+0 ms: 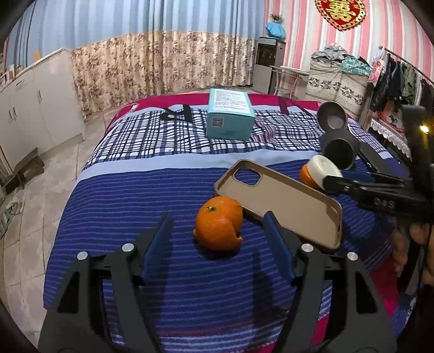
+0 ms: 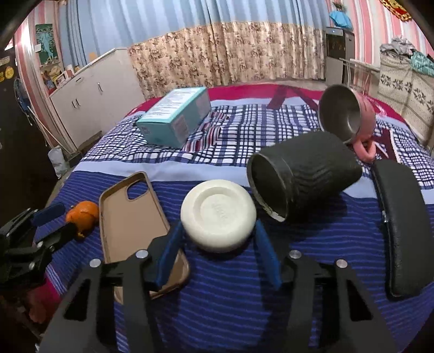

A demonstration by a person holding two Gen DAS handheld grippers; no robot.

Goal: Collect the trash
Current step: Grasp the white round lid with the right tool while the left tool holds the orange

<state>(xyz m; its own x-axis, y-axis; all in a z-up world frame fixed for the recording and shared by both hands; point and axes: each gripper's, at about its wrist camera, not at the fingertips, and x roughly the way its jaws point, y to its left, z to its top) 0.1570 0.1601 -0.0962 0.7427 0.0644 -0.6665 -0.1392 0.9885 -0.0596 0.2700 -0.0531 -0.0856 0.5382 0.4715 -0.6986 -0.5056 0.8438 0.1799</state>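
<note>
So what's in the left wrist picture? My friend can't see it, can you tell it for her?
The open left gripper faces an orange peel on a blue striped bedspread. A tan phone case lies right of the peel. Farther back stands a teal box; at the right edge the right gripper reaches toward a white round object.

Setting: bedroom in a private home.

A bed [image 1: 168,190], covered in a blue striped and plaid blanket, fills the centre of both views. Floor-length curtains [image 1: 162,54], blue above and floral below, span the top of the frame. Pink striped wallpaper [image 1: 379,40] carries a red double-happiness ornament [image 1: 340,12] at upper right of the left wrist view. A clothes rack [image 1: 401,78] hung with garments occupies the right edge. White cabinets [image 2: 97,95] line the left side. A water dispenser [image 1: 268,65] stands at upper right centre. The floor is tiled [image 1: 35,217].
</note>
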